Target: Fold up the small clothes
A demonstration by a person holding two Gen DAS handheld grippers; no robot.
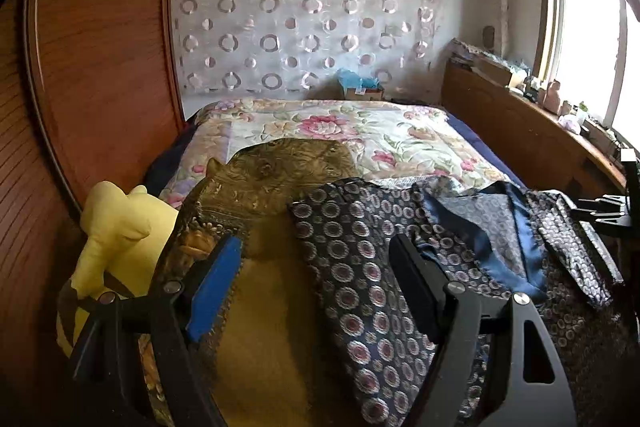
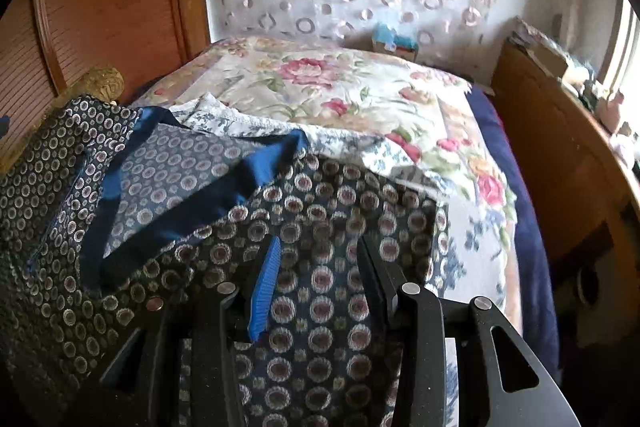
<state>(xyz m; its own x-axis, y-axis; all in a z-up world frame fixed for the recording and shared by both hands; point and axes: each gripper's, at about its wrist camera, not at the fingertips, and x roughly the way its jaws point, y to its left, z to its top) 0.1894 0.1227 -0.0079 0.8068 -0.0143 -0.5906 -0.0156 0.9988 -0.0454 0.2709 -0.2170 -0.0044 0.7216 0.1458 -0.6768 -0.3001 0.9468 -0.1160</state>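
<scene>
A navy garment [image 1: 360, 267] patterned with rings, its blue lining turned out, lies rumpled on the bed. A gold paisley cloth [image 1: 280, 167] lies partly under its left side. My left gripper [image 1: 316, 263] hovers over the spot where the two overlap, jaws wide apart and nothing pinched. In the right wrist view my right gripper [image 2: 320, 267] sits low over the navy garment [image 2: 312, 327]. Its jaws stand partly apart, and the flat cloth shows through the gap with neither pad pressing on it. A white cloth with blue flowers [image 2: 240, 119] lies under the garment's far edge.
A floral bedspread [image 1: 320, 123] covers the bed. A yellow soft toy [image 1: 120, 227] sits at the left by a wooden wardrobe [image 1: 100, 47]. A wooden headboard shelf [image 1: 520, 131] with clutter runs under the window [image 1: 588, 47] on the right. A small box [image 1: 360, 89] stands by the far wall.
</scene>
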